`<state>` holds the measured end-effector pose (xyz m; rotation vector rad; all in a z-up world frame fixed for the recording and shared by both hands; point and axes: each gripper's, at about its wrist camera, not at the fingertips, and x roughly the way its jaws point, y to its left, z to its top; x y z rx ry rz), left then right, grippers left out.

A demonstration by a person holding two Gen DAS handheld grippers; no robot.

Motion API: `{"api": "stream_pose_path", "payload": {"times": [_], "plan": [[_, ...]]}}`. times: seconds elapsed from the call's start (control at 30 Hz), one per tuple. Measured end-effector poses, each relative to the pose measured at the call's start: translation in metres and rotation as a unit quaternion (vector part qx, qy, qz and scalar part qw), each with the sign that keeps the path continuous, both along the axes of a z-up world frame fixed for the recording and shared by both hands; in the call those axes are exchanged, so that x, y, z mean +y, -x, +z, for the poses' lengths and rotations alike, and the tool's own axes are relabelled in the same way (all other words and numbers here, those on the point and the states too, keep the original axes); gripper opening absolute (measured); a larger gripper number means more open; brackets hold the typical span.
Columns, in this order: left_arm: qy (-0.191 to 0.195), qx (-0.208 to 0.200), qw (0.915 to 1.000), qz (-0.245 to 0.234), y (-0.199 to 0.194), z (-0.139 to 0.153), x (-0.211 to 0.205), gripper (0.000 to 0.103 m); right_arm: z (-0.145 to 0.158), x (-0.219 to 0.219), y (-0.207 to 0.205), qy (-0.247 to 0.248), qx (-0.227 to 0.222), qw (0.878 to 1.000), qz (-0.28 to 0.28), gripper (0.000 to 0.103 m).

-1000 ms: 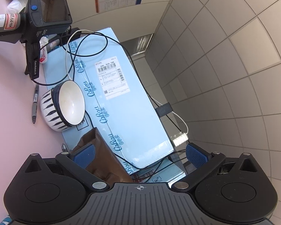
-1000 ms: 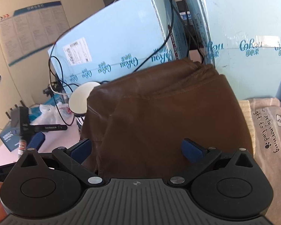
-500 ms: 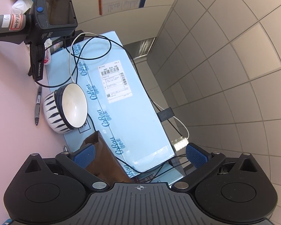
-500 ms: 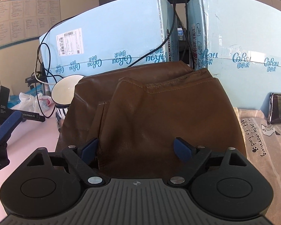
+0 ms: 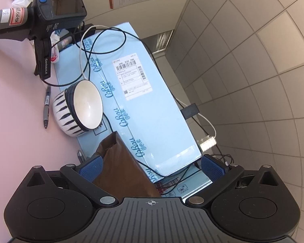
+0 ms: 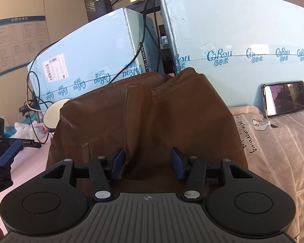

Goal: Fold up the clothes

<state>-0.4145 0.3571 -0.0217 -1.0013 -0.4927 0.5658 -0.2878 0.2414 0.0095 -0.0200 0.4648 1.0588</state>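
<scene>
Brown leather clothes piled on the table in front of our two hand-held grippers.

Our right hand-held gripper (image 6: 147,163) sits low over the brown clothes (image 6: 152,125), its jaws partly apart with a fold of the leather between them, but we cannot tell if they pinch it. Our left hand-held gripper (image 5: 151,166) is wide open, and a corner of the brown clothes (image 5: 121,168) pokes up just beside its left pad. A striped bowl (image 5: 79,109) leans on a blue box (image 5: 143,105). A phone (image 6: 284,98) rests on a grey cloth (image 6: 273,145).
</scene>
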Motion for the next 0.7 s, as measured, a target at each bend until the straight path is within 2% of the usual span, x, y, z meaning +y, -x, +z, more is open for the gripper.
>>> {"api": "stream_pose_path", "payload": {"times": [0.03,0.1,0.13,0.23,0.43,0.53,0.7], "plan": [[0.003,0.005,0.9999,-0.010,-0.003,-0.002,0.003,0.103,0.000,-0.001,-0.003,0.000,-0.004,1.000,-0.004,0.031],[0.010,0.013,0.9993,-0.034,-0.011,-0.006,0.010,0.103,0.000,-0.003,-0.009,0.003,-0.005,1.000,-0.008,0.015],[0.013,0.018,0.9989,-0.041,-0.014,-0.008,0.013,0.103,0.001,-0.006,-0.013,0.002,-0.007,1.000,-0.010,0.012],[0.019,0.037,0.9985,-0.036,-0.020,-0.011,0.019,0.103,0.004,-0.017,-0.025,-0.002,-0.012,1.000,-0.019,0.011],[-0.015,0.060,0.9971,-0.044,-0.033,0.001,0.035,0.103,0.011,-0.043,-0.057,-0.011,-0.012,1.000,-0.023,0.011],[-0.028,0.108,0.9921,-0.057,-0.052,0.009,0.048,0.103,0.013,-0.056,-0.074,-0.015,-0.010,1.000,-0.018,0.011],[-0.069,0.189,0.9787,-0.040,-0.076,0.030,0.065,0.103,0.014,-0.072,-0.101,-0.019,-0.005,1.000,-0.016,0.012]]}}
